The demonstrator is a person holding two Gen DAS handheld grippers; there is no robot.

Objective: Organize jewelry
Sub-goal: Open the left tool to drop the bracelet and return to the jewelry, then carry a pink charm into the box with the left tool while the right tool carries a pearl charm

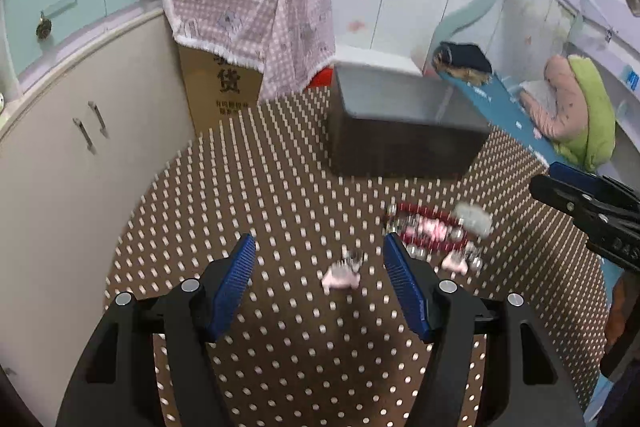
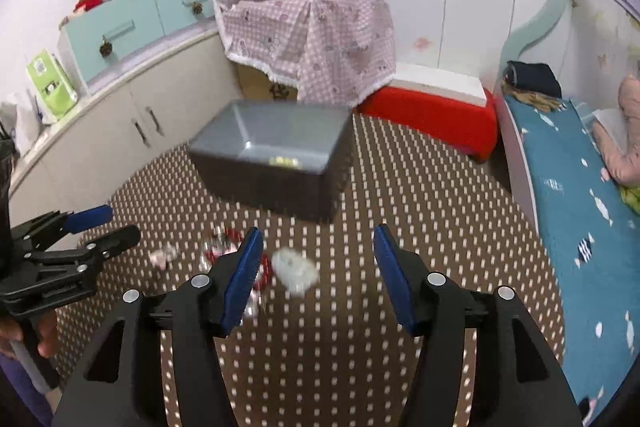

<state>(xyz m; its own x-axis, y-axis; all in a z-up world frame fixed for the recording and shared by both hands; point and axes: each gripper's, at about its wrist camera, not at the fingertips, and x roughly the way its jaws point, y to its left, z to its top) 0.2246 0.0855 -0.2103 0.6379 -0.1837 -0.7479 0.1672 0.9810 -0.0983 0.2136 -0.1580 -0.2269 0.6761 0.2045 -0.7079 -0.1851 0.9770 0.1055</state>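
- The left gripper point(image 1: 319, 259) hangs over the brown dotted tablecloth point(image 1: 248, 187) at the lower middle of the left wrist view, its blue pads spread wide and nothing between them.
- A small pink hair clip point(image 1: 342, 273) lies on the cloth in the gap between those pads, touching neither; it is blurred.
- Just right of the left gripper's right pad sits the jewelry pile point(image 1: 432, 231): a red beaded bracelet with pink and silvery bits, and a pale fuzzy piece point(image 1: 474, 217) at its upper right edge. All of it is smeared by motion.
- The grey box point(image 1: 400, 123) stands open-topped in the upper middle of that view, well beyond the pile.
- In the right wrist view the right gripper point(image 2: 318, 255) is also released, pads wide apart above the cloth at lower centre.
- The pale fuzzy piece point(image 2: 294, 269) lies just right of its left pad; the red bracelet point(image 2: 236, 247) is partly hidden behind that pad.
- Inside the grey box point(image 2: 276, 143), something small and yellowish point(image 2: 284, 161) rests near the front wall; too blurred to name.
- A blue bedspread point(image 2: 568, 211) runs down the right edge.
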